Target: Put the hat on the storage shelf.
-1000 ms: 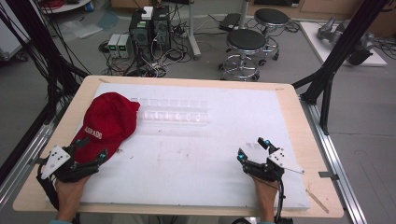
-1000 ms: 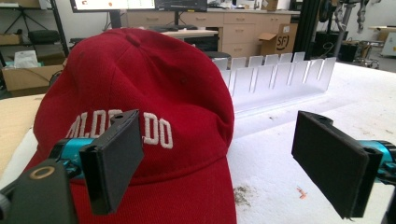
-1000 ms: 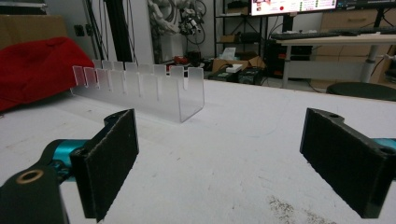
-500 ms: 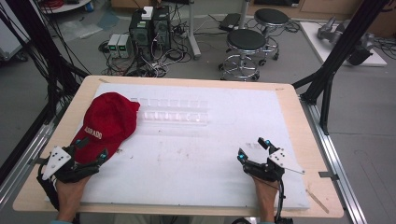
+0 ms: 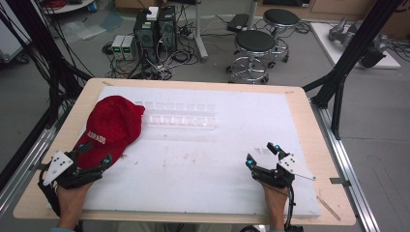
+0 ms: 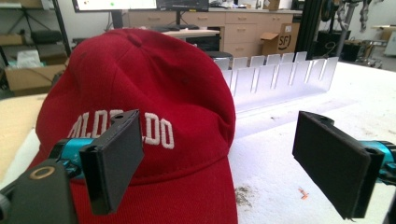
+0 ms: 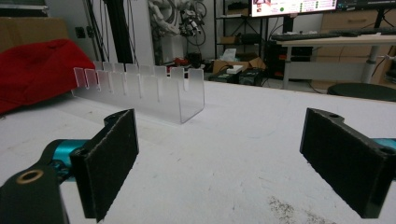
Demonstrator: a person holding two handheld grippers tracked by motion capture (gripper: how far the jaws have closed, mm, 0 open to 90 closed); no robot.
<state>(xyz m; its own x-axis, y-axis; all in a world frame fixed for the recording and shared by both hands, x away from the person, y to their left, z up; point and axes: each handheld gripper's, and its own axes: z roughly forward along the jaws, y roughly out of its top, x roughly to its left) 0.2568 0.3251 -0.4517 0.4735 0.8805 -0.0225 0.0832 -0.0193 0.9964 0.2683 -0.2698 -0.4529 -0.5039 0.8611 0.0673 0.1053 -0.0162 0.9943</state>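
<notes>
A red cap (image 5: 112, 128) with white lettering lies on the white board (image 5: 203, 164) at the left; in the left gripper view the cap (image 6: 140, 107) rises just ahead of the jaws. My left gripper (image 5: 94, 157) is open at the cap's brim, one jaw over the brim, holding nothing. A clear slotted acrylic rack (image 5: 181, 116) lies behind the cap's right side, and the rack (image 7: 140, 91) also stands ahead of my right gripper. My right gripper (image 5: 261, 154) rests open near the front right of the board with nothing between its jaws.
The wooden table edge (image 5: 309, 121) frames the white board. Black frame posts (image 5: 338, 87) stand at the right, and cables (image 5: 48, 72) hang at the left. Stools (image 5: 251, 48) and computer boxes (image 5: 154, 29) stand on the floor beyond the table.
</notes>
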